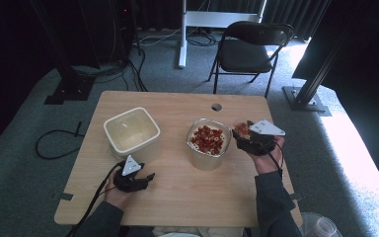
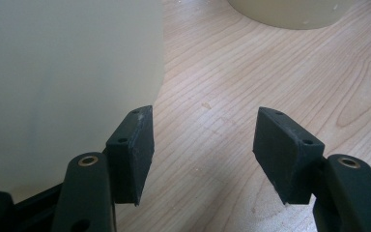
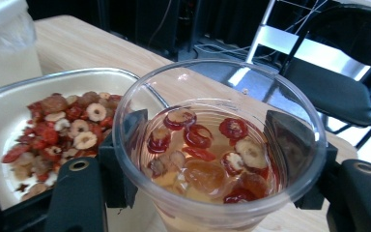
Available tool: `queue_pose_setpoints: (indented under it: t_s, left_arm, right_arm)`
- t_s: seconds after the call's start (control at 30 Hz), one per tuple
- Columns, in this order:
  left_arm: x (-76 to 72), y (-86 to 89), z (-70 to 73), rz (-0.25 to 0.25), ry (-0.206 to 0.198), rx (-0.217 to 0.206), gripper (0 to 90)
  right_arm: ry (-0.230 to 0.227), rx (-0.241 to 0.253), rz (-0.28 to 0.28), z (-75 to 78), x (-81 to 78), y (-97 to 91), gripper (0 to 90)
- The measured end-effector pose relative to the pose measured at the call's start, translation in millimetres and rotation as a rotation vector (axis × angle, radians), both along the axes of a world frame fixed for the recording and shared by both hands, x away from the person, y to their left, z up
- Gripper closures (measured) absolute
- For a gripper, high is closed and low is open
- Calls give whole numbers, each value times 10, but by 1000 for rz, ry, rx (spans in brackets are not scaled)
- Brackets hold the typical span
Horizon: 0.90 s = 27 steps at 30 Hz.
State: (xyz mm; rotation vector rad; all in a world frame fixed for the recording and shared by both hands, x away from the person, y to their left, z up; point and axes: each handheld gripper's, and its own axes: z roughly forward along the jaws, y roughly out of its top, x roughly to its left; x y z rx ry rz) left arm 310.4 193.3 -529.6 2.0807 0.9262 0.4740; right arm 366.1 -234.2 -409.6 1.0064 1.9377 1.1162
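My right gripper (image 1: 243, 133) is shut on a clear plastic cup (image 3: 251, 193) and holds it above the table, just right of the bowl. Red and pale dried fruit slices (image 3: 200, 154) lie in the cup. The cream bowl (image 1: 208, 159) at the table's middle holds a heap of the same slices (image 1: 207, 139); its rim (image 3: 63, 77) is at the left of the right gripper view. A white square tub (image 1: 131, 134) stands to the left, with nothing visible inside. My left gripper (image 1: 147, 177) rests open on the table just before the tub, whose wall (image 2: 67, 82) is close beside the left jaw.
The wooden table (image 1: 177, 187) has a small round hole (image 1: 216, 106) near its far edge. A black folding chair (image 1: 250, 47) stands beyond the table. Clear stacked cups (image 1: 321, 227) sit off the table at the near right. A cable (image 1: 54, 143) loops on the floor at left.
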Motion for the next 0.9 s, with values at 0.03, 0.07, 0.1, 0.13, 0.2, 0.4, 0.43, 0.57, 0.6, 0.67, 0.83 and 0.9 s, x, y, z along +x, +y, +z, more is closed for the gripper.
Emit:
queue_pose_setpoints:
  t_s: [0.03,0.07,0.1,0.13,0.2,0.4,0.43,0.57,0.6,0.67,0.83,0.9]
  left_arm:
    - [0,1,0,-1,1,1,407]
    - [0,1,0,-1,1,1,407]
    - [1,0,0,-3,3,-2,407]
    - [1,0,0,-3,3,-1,407]
    - [2,0,0,-3,4,-2,407]
    - [0,1,2,-2,3,-2,407]
    - [0,1,2,-1,3,-3,407]
    - [2,1,0,-1,3,-4,407]
    - [2,1,0,-1,3,-4,407]
    - [1,1,1,0,3,-5,407]
    - [0,2,3,0,3,-4,407]
    - [-1,2,3,1,2,-4,407]
  right_arm:
    - [-2,-9,-1,11,12,8,339]
    - [-2,-16,-2,20,20,14,338]
    - [-5,-38,-6,40,37,30,338]
    - [-8,-62,-13,53,44,46,338]
    - [-17,-108,-18,80,57,78,338]
    - [-21,-229,-25,128,126,186,337]
    - [-21,-244,-24,130,141,204,337]
    - [-20,-307,-22,132,190,272,337]
    - [-23,-325,-21,133,200,289,336]
    - [-25,-357,-17,136,214,327,336]
    - [-40,-493,2,138,237,450,336]
    - [-43,-541,15,142,246,497,336]
